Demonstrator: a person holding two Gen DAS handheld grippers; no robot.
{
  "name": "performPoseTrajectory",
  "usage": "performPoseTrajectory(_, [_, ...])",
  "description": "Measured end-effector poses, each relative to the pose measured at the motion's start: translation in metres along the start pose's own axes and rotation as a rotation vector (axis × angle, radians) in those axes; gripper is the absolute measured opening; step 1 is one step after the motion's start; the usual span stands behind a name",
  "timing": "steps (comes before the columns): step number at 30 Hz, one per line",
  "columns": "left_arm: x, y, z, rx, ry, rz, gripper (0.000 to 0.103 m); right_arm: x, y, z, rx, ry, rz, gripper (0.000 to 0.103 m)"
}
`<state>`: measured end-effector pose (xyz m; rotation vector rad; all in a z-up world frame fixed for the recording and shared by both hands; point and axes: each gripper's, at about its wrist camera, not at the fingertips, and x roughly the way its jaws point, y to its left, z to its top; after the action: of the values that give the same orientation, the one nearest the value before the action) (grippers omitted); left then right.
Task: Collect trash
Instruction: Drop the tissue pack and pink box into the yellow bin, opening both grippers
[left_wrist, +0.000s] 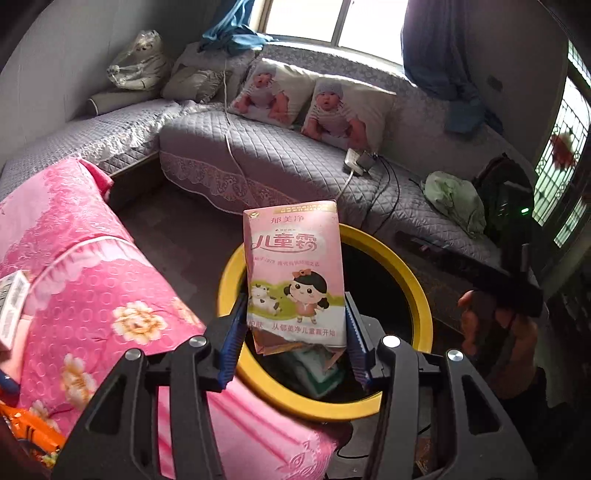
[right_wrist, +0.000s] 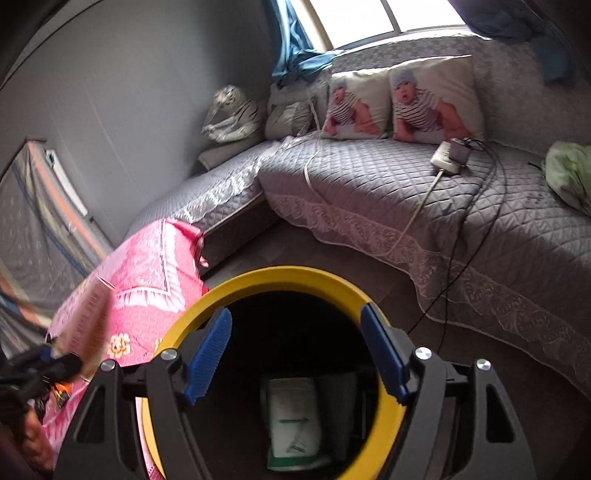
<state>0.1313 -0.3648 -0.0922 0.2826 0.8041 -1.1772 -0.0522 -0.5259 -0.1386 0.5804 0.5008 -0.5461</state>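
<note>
left gripper (left_wrist: 295, 339) pinches pink carton (left_wrist: 295, 273) over yellow bin (left_wrist: 417, 291); right gripper (right_wrist: 295, 354) wide, empty; carton could snag rim below jaws

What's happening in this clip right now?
A person with a handheld gripper in each hand is collecting trash. The left gripper holds a pink carton upright between its jaws, over the yellow-rimmed bin standing beside a pink-covered surface. The right gripper hangs above the same bin with its jaws open and empty. A white and green package already lies at the bottom.
</note>
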Motion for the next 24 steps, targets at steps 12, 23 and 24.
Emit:
performPoseTrajectory(12, [0.026,-0.024,-0.012,0.007,-0.031,0.014,0.086,-0.054,-0.035,0.009,0.059,-0.163,-0.062,0.077])
performPoseTrajectory(23, [-0.115,0.068,-0.037,-0.123,-0.275,0.320,0.093,-0.045,0.045,0.002,-0.114,-0.119,0.120,0.077])
performPoseTrajectory(24, [-0.128,0.078,-0.044,-0.137,-0.282,0.361,0.093,-0.042,0.058,0.000,-0.138,-0.107,0.146,0.077])
